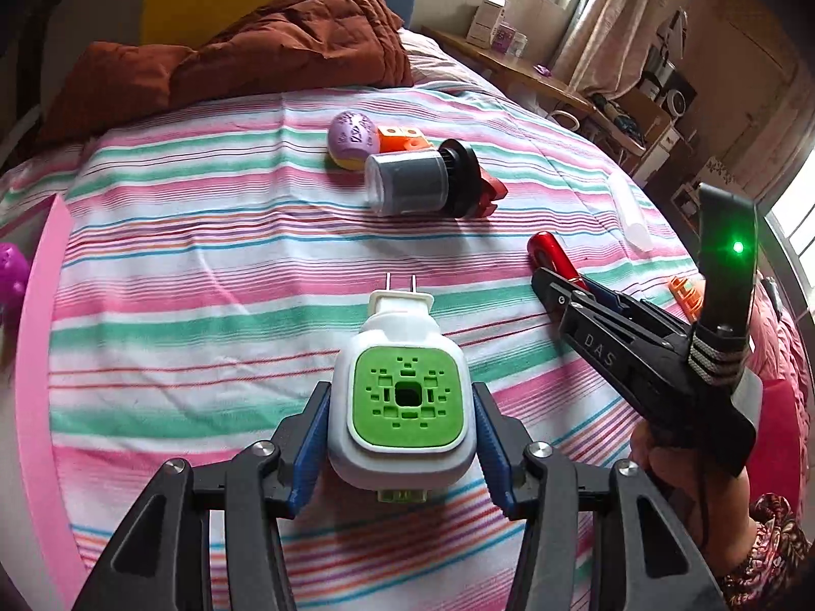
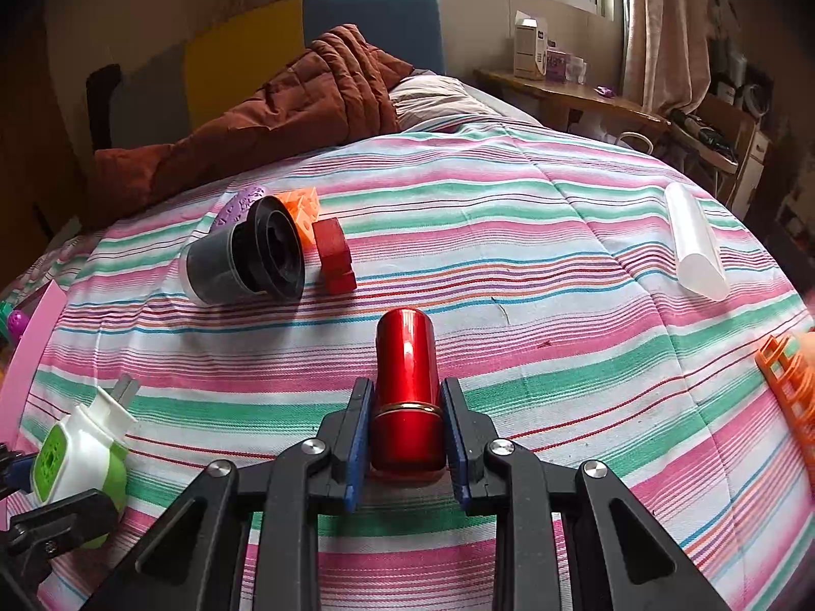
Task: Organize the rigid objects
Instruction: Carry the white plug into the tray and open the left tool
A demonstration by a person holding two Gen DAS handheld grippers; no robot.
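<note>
Open striped bedspread in the middle, wide free lane between items. Far left cluster blocks: dark grey cylindrical canister with black flanged end, red stepped plastic block touching it, orange perforated plastic block, purple patterned egg-shaped toy behind. Right side: white translucent plastic tube, orange plastic grid piece at edge. Rust-brown quilted duvet heaped across the far end.
</note>
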